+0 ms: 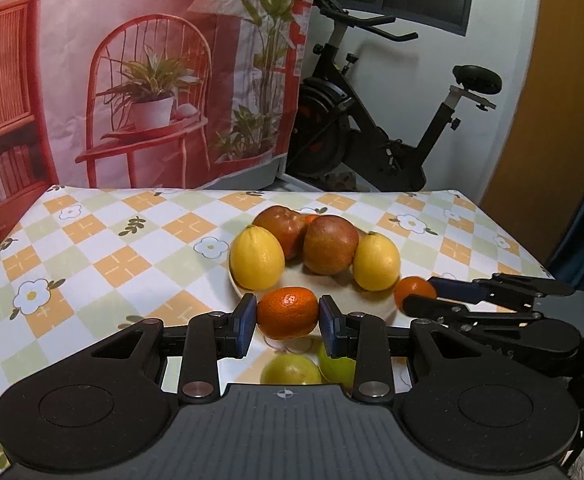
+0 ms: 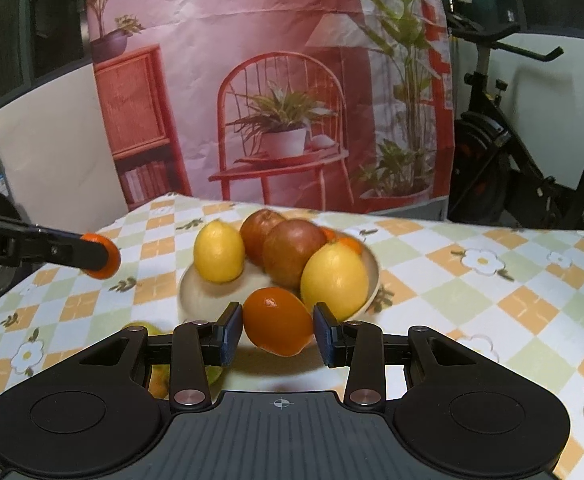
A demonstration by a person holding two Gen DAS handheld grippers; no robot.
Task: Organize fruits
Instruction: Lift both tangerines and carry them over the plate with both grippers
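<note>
My left gripper [image 1: 288, 322] is shut on a small orange mandarin [image 1: 287, 306], held just above the near rim of a cream plate [image 1: 375, 308]. My right gripper [image 2: 278, 334] is shut on a second mandarin [image 2: 278, 316], also over the plate's [image 2: 196, 296] near edge. Each gripper shows in the other's view from the side with its mandarin: the right gripper [image 1: 421, 296] at the right, the left gripper [image 2: 100, 259] at the left. On the plate lie two lemons [image 1: 256, 258] [image 1: 376, 261], two reddish apples [image 1: 328, 245] [image 1: 282, 224] and a small orange fruit [image 2: 349, 243] behind them.
Two green fruits [image 1: 290, 369] [image 1: 337, 362] lie on the checked tablecloth [image 1: 112, 264] under my left gripper. A printed backdrop [image 1: 152, 80] hangs at the table's far edge. An exercise bike [image 1: 371, 128] stands beyond the table at the right.
</note>
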